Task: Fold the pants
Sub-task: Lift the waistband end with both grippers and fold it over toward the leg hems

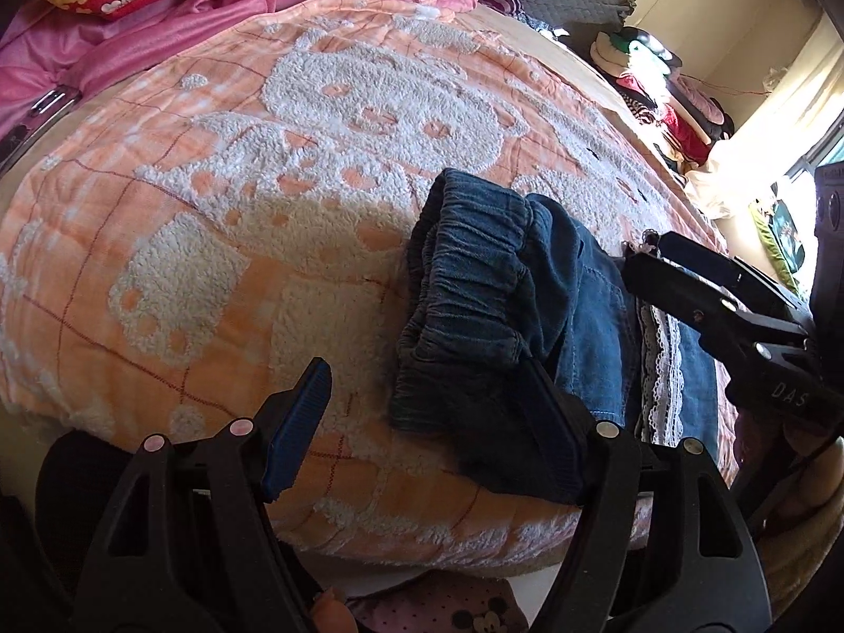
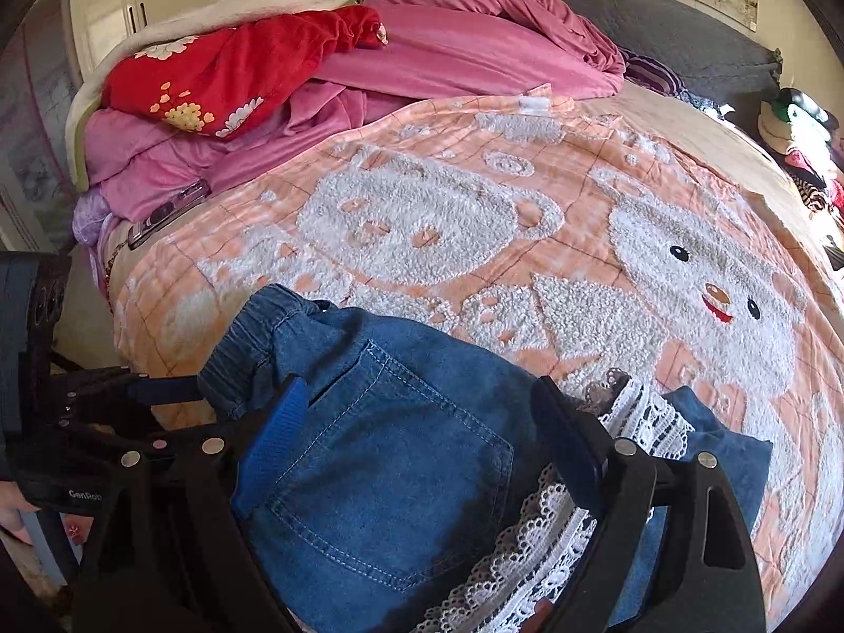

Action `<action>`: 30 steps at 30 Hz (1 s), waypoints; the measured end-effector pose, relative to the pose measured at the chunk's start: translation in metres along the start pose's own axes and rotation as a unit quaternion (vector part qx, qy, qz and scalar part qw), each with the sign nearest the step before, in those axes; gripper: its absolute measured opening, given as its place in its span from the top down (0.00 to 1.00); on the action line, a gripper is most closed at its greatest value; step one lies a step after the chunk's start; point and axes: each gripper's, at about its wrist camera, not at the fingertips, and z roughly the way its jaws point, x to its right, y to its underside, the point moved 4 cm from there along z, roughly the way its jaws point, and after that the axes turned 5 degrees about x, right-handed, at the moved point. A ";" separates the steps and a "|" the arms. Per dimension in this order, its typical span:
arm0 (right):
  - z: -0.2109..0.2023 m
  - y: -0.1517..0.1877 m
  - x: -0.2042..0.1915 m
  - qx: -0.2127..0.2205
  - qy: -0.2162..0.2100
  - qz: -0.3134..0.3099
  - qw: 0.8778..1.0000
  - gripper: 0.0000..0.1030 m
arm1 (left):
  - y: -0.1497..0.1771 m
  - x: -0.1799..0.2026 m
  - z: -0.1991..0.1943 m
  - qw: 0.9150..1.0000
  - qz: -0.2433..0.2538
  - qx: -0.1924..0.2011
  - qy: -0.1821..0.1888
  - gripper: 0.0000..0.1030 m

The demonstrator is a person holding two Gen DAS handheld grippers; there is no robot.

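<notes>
Small blue denim pants [image 2: 390,453] with white lace trim lie folded on the orange bear-patterned bedspread [image 1: 211,264]. Left tongs [image 1: 422,411] and right tongs [image 2: 416,438] stand apart, clamping nothing. Soft, light, limp; best gripped at the elastic waistband [image 1: 469,274].

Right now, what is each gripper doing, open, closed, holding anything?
Left gripper: open, holding nothing; one finger lies against the folded blue denim pants.
Right gripper: open over the pants, not clamped.
</notes>
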 end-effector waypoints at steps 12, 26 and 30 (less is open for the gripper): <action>0.035 -0.024 -0.018 -0.043 -0.098 -0.033 0.994 0.17 | 0.007 0.005 0.015 1.000 0.007 -0.013 0.005 0.51; 0.097 -0.022 -0.028 -0.124 -0.197 -0.026 0.972 0.17 | 0.010 0.004 0.016 1.000 0.007 -0.017 0.004 0.51; 0.098 -0.015 -0.032 -0.124 -0.235 -0.014 0.964 0.44 | 0.011 0.002 0.016 1.000 0.004 -0.018 0.004 0.51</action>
